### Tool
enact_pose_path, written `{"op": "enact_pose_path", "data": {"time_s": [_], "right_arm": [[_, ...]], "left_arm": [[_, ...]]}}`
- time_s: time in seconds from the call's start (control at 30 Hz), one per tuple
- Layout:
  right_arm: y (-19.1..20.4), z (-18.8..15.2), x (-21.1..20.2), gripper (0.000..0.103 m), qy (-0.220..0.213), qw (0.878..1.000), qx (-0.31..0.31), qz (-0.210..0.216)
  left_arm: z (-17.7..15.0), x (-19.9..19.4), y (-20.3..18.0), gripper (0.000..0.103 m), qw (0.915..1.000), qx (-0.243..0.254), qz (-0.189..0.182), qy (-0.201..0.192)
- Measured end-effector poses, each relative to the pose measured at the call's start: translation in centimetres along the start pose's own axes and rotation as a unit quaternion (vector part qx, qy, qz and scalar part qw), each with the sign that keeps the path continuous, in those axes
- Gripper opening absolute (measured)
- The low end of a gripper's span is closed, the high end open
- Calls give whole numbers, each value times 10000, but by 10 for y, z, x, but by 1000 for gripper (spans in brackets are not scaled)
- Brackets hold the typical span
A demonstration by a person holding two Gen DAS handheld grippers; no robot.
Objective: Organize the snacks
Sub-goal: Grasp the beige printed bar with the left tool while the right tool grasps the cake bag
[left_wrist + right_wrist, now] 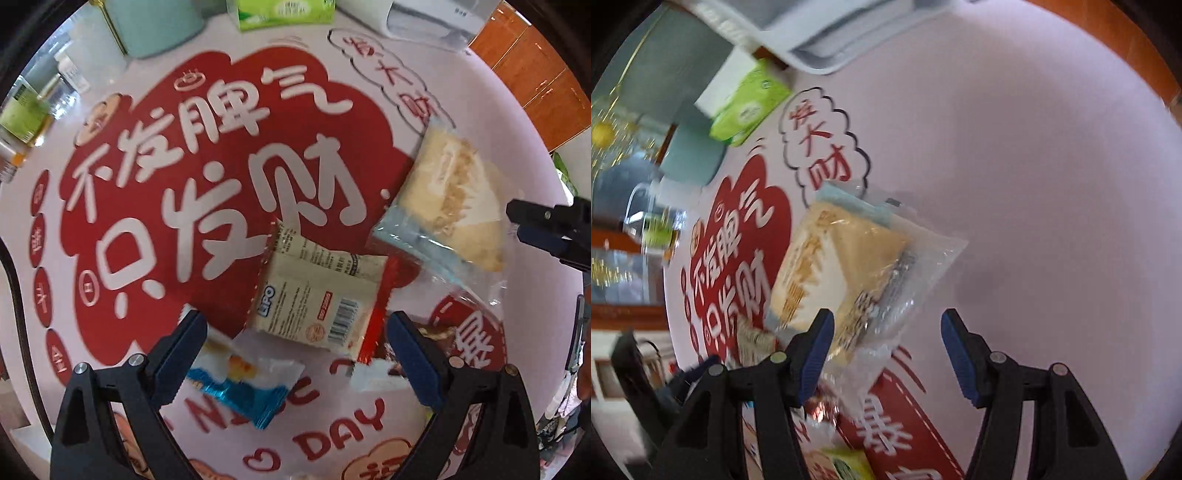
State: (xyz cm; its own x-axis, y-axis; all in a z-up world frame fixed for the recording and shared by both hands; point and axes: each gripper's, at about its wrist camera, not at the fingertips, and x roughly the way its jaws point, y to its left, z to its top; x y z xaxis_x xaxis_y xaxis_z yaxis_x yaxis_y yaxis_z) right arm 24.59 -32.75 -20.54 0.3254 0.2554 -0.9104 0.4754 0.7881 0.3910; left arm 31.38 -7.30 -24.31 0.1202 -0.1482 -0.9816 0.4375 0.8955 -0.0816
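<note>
A cream packet with red side seams, a barcode and a blue "LiPO" mark (314,295) is seen lying flat on the pink tablecloth printed with red cloud shapes and white characters (461,92), toward its near edge. Just beside it, toward the right edge, a clear wrapper holding a pale triangular sandwich (447,199) is laid, one corner overlapping the cream packet. A blue-and-white foil packet (236,384) is found nearer the left gripper (295,343), whose jaws are held wide with nothing between them, above the cream packet.

The right gripper (886,350) is likewise spread wide and empty; its left finger (816,347) is seen in front of the sandwich wrapper (842,273), contact not determinable.

Only the left view shows the blue foil packet and the barcode face clearly; a brown-wrapped item behind the right finger is too hidden to identify. Only the right view shows a yellow-green packet (846,465) at the near edge, blurred.

Counted: three snack packets clearly, two more partly. One green carton (284,13) and one teal cylindrical container (162,26) are noted at the far edge.
</note>
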Motion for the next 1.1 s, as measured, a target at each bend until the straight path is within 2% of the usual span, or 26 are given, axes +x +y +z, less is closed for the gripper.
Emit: {"op": "enact_pose_path", "data": {"time_s": [0.13, 0.23, 0.37, 0.43, 0.47, 0.5, 0.53, 0.57, 0.6, 0.63, 0.67, 0.83, 0.93, 1.1], "right_arm": [[13, 1, 10, 61, -84, 9997, -216, -110], [20, 2, 18, 70, -111, 9995, -272, -135], [32, 2, 23, 78, -167, 9971, -618, -413], [36, 1, 25, 77, -253, 9957, -768, -463], [38, 1, 26, 74, -298, 9947, -872, -458], [39, 0, 25, 70, -329, 9941, -957, -398], [40, -1, 23, 62, -422, 9932, -1034, -342], [42, -3, 19, 45, -551, 9914, -1158, -257], [45, -3, 18, 38, -638, 9899, -1240, -238], [46, -3, 15, 27, -692, 9888, -1318, -137], [46, -3, 15, 22, -684, 9890, -1310, -25], [42, -5, 7, 13, -887, 9869, -1324, 269], [43, -11, -8, 6, -1053, 9837, -1403, 385], [48, -28, -35, 5, -1367, 9760, -1669, 309]], "left_arm": [[5, 12, -4, 98, 10000, 70, -60, -4], [8, 17, -7, 98, 9999, 65, -131, -12], [8, 20, -14, 98, 9998, 187, -3, -106], [10, 20, -26, 94, 9992, 335, 153, -155], [10, 20, -31, 86, 9985, 446, 250, -216], [8, 18, -37, 73, 9974, 586, 237, -344], [6, 14, -42, 68, 9965, 685, 185, -445], [5, 13, -45, 58, 9961, 712, 156, -492], [4, 12, -49, 52, 9955, 748, 141, -567], [2, 11, -53, 52, 9947, 795, 160, -631], [0, 11, -55, 51, 9942, 797, 169, -696], [-10, 4, -51, 50, 9953, 613, 13, -745], [-21, -14, -45, 50, 9943, 551, -33, -915], [-35, -53, -45, 50, 9907, 437, -103, -1283]]}}
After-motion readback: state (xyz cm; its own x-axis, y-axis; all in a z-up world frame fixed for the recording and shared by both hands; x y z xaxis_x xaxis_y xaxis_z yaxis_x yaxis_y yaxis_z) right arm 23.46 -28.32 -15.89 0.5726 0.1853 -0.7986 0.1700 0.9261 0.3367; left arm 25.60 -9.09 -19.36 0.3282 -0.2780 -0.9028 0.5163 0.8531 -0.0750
